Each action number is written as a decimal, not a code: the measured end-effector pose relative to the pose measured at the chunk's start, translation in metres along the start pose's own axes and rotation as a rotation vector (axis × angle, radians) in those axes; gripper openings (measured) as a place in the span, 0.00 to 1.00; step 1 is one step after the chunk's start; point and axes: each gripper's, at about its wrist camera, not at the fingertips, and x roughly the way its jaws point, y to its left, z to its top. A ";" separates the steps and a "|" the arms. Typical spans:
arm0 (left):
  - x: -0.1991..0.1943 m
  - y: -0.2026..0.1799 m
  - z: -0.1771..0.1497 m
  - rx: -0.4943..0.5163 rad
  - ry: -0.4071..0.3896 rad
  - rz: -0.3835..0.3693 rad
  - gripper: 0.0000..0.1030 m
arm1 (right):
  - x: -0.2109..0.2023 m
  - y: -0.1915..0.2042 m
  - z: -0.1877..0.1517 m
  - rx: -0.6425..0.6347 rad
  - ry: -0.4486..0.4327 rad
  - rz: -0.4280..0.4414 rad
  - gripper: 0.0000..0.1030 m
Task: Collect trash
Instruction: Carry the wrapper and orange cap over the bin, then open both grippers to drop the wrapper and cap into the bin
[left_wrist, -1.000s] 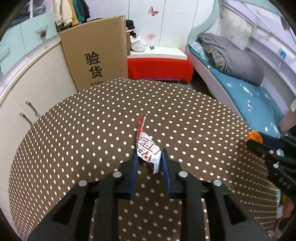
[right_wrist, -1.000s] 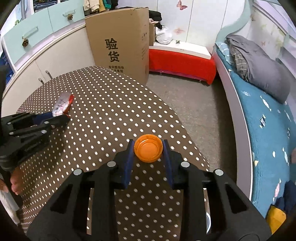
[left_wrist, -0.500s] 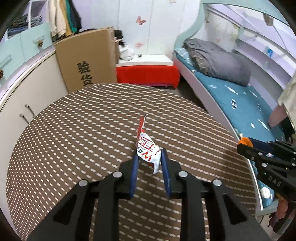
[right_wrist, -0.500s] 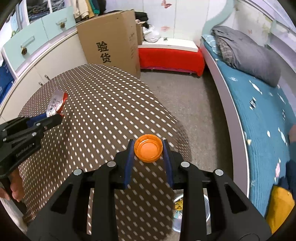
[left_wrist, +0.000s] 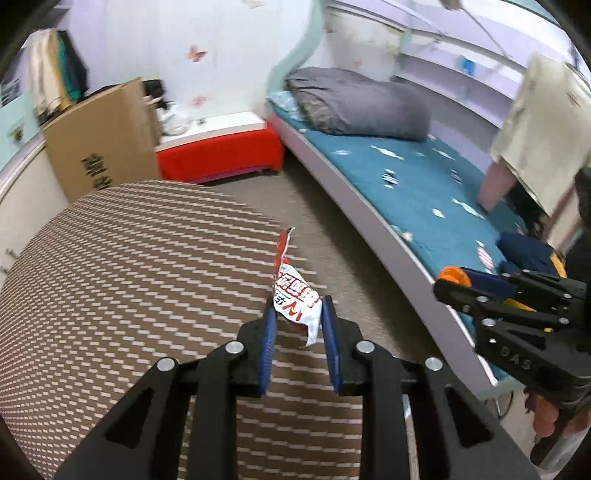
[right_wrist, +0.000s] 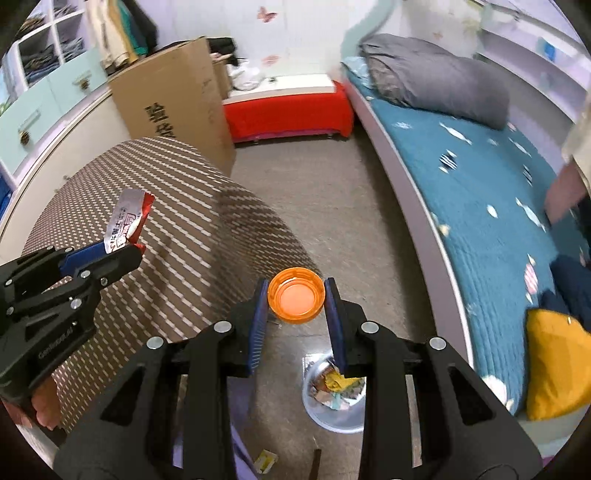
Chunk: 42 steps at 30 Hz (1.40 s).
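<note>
Angling downward: left gripper (left_wrist: 297, 321) fingers pinching wrapper (left_wrist: 293, 295); right gripper (right_wrist: 295, 301) fingers clamping orange cap (right_wrist: 296, 296).

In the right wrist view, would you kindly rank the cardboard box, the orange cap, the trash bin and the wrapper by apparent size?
1. Cardboard box.
2. Trash bin and orange cap: similar; the cap sits much nearer the camera, so unranked.
3. Wrapper, smallest.
</note>
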 end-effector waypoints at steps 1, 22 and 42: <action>0.002 -0.009 -0.001 0.008 0.004 -0.008 0.23 | -0.002 -0.010 -0.006 0.019 0.004 -0.009 0.29; 0.065 -0.175 -0.088 0.247 0.237 -0.208 0.29 | -0.004 -0.131 -0.145 0.272 0.156 -0.123 0.29; 0.051 -0.129 -0.119 0.167 0.237 -0.127 0.66 | 0.007 -0.122 -0.168 0.292 0.197 -0.103 0.69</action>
